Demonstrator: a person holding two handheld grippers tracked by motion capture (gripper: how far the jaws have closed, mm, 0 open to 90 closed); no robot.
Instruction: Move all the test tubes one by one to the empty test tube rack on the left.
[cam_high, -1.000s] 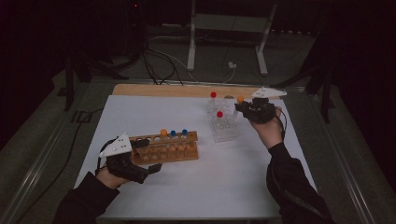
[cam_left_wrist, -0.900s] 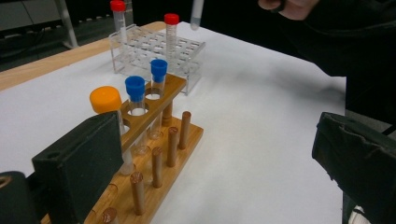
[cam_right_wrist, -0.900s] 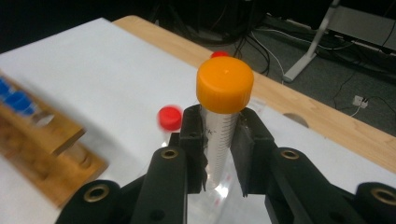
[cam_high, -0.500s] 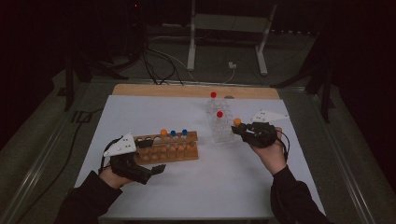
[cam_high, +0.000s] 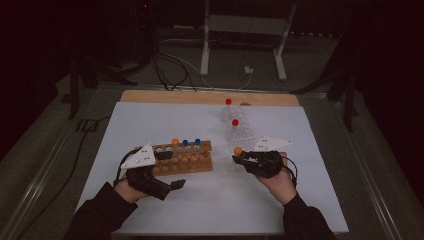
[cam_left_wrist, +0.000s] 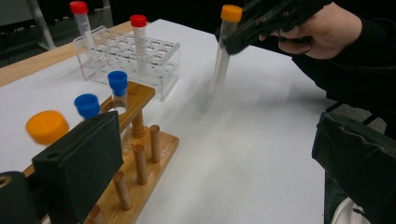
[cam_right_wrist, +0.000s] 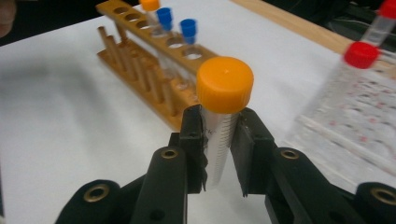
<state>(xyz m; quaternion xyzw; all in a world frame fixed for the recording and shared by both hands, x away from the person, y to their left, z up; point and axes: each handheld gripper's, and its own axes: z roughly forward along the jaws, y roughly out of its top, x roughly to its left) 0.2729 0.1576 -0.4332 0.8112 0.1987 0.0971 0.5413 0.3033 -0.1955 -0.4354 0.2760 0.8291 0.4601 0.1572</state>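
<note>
My right gripper (cam_high: 241, 159) (cam_right_wrist: 218, 122) is shut on an orange-capped test tube (cam_high: 238, 150) (cam_right_wrist: 224, 86), held upright over the white mat between the two racks. The tube (cam_left_wrist: 222, 51) and that gripper (cam_left_wrist: 247, 37) also appear in the left gripper view. The wooden rack (cam_high: 192, 162) (cam_left_wrist: 152, 144) (cam_right_wrist: 140, 60) holds one orange-capped and two blue-capped tubes. My left gripper (cam_high: 171, 170) (cam_left_wrist: 28, 182) is open, its jaws wide apart on either side of the rack's left end. The clear plastic rack (cam_high: 242, 135) (cam_left_wrist: 156, 53) holds two red-capped tubes (cam_high: 235, 123).
The white mat (cam_high: 150, 120) covers the table, with a wooden strip (cam_high: 175, 96) along its far edge. A metal stand (cam_high: 242, 45) and cables lie on the floor beyond. The person's sleeves enter from the bottom.
The right gripper has carried the orange-capped tube from beside the clear rack toward the near side and leftward. The left gripper has stayed by the wooden rack.
</note>
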